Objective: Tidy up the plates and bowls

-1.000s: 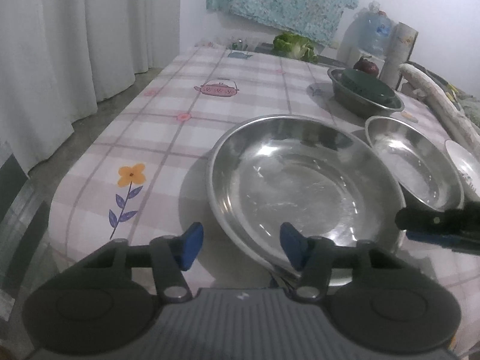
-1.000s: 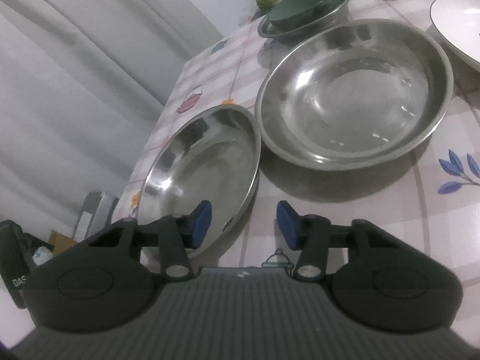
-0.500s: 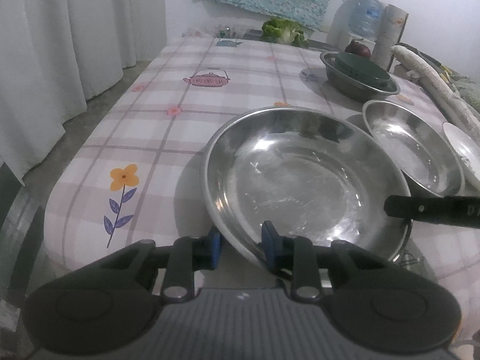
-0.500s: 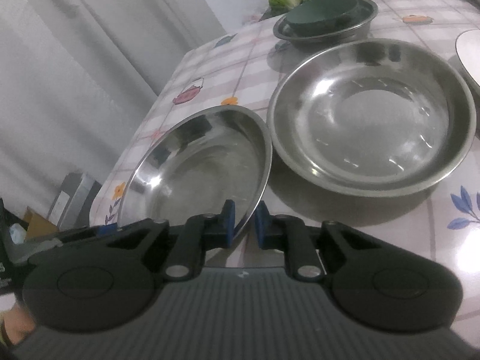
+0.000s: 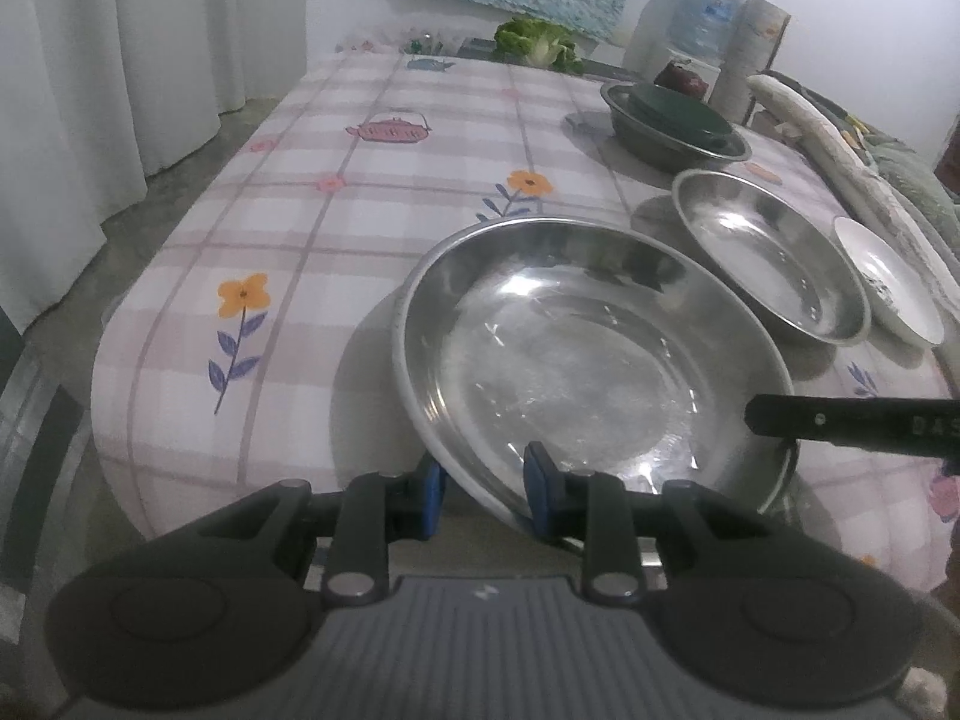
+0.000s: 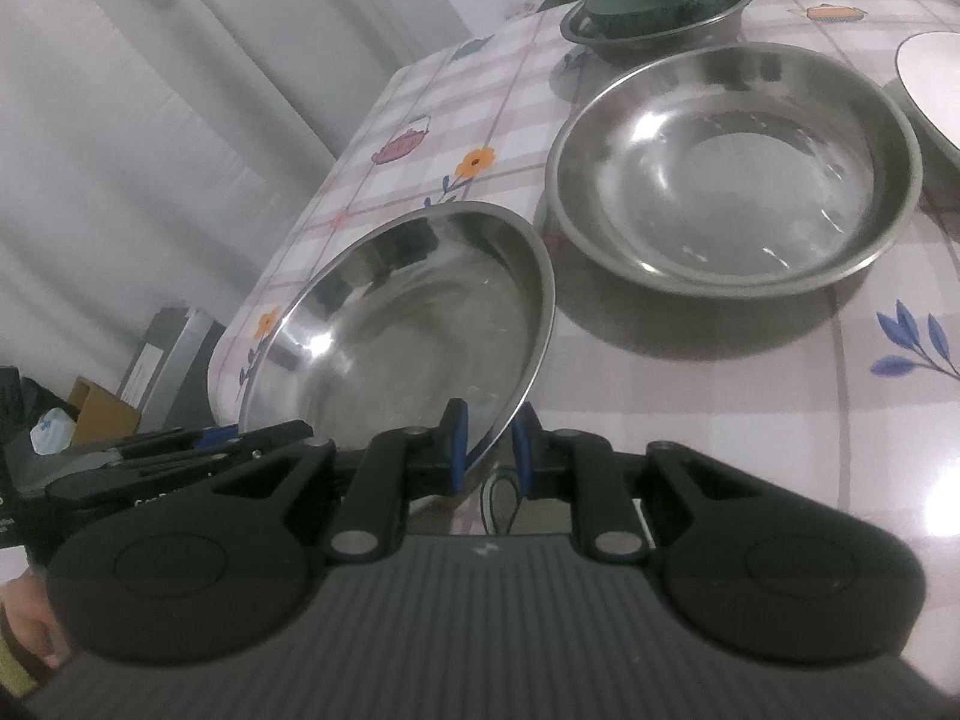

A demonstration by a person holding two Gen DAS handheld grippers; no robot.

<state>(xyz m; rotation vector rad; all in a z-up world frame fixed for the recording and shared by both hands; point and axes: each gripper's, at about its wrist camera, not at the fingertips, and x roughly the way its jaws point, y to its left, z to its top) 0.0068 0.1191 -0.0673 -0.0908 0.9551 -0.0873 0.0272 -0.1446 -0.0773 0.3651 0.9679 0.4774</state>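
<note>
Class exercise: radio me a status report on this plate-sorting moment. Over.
Both tools, left tool and right tool, shut on large steel plate rim. Second steel bowl close beside. Nothing blocking. Over.

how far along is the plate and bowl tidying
Early. Done: a dark green bowl already sits nested in the far steel bowl. In hand: the left gripper and right gripper both clamp the large steel plate at its near rim. Left: the second steel plate and white plate lie separate.
</note>
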